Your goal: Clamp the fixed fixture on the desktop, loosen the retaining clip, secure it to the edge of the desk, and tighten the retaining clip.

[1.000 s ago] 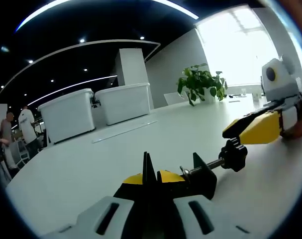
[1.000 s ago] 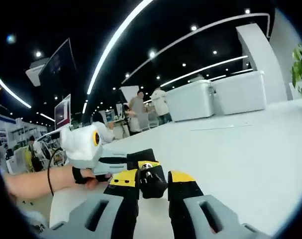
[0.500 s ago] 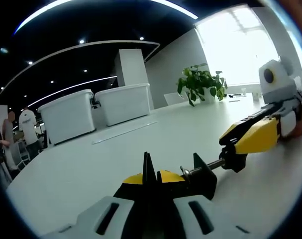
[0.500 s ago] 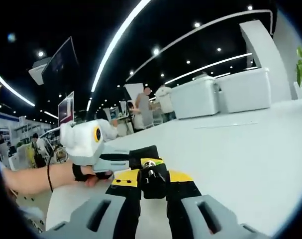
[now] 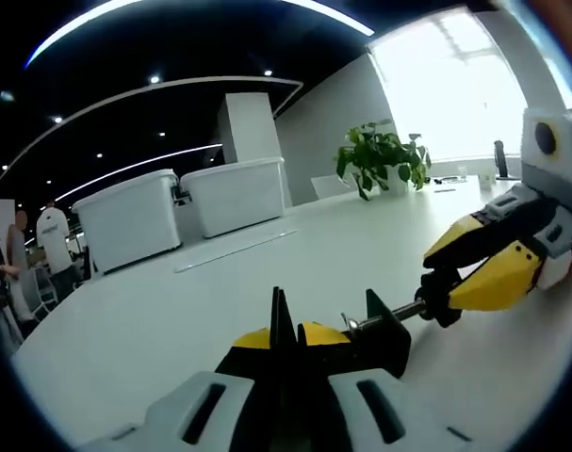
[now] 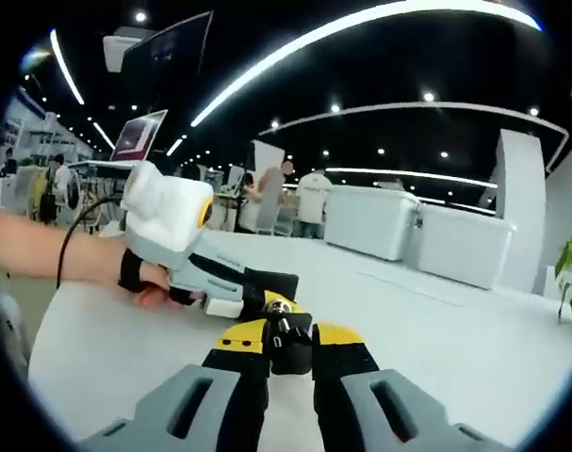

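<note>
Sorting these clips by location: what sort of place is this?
Probably an open-plan office or showroom: a long white desk, white storage bins, a potted plant, ceiling light strips, with monitors and standing people in the background.

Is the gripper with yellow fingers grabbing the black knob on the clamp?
Yes, the right gripper has its yellow fingers closed around the black knob.

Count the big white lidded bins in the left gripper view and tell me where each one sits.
2. One white bin stands at the table's far left; the second white bin sits right beside it, nearer the plant. Others may be hidden.
</note>
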Available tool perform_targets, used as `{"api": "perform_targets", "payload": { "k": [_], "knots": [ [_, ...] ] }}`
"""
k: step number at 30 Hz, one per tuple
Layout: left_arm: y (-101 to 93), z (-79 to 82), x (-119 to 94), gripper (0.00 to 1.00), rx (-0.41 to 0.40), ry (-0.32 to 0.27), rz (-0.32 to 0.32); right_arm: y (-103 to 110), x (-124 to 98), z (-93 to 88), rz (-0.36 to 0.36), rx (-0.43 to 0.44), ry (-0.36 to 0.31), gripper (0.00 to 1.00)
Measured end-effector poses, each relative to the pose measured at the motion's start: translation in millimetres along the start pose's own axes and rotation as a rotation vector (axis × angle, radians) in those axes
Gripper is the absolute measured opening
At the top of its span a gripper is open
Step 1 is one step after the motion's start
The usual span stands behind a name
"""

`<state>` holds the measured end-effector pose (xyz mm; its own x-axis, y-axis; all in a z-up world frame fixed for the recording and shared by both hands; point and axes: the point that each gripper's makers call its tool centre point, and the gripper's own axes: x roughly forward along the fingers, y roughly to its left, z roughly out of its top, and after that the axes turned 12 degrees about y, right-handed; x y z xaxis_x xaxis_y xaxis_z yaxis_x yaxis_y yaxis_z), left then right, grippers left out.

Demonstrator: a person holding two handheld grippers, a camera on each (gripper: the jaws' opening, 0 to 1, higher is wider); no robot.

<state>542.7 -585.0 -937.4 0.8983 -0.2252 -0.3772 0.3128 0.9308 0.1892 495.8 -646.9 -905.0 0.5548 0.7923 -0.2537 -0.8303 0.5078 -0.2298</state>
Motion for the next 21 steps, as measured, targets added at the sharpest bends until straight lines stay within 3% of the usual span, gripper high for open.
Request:
{"api": "perform_targets", "payload": {
  "k": [3, 8, 14, 17, 21],
  "knots": [
    [-0.3, -0.6, 0, 0.07, -0.005, 0.003, -0.002, 0, 1, 1.8, -0.038, -0.115, 0.002, 0.17],
    [-0.5, -1.2, 0, 0.07, -0.010, 0.006, -0.001, 12, 0, 0.4, -0.139, -0.436, 0.027, 0.17],
    [-0.5, -1.2, -1, 0.07, -0.006, 0.005, 0.001, 16, 2, -1.4, -0.210, -0.631, 0.052, 0.17],
    [-0.8, -1.1, 0, 0.07, 0.002, 0.004, -0.005, 17, 3, -2.1, -0.212, -0.653, 0.054, 0.16],
    [-1.0, -1.4, 0, 0.07, 0.001, 0.006, -0.011, 11, 3, -0.6, -0.180, -0.548, 0.040, 0.15]
  ]
}}
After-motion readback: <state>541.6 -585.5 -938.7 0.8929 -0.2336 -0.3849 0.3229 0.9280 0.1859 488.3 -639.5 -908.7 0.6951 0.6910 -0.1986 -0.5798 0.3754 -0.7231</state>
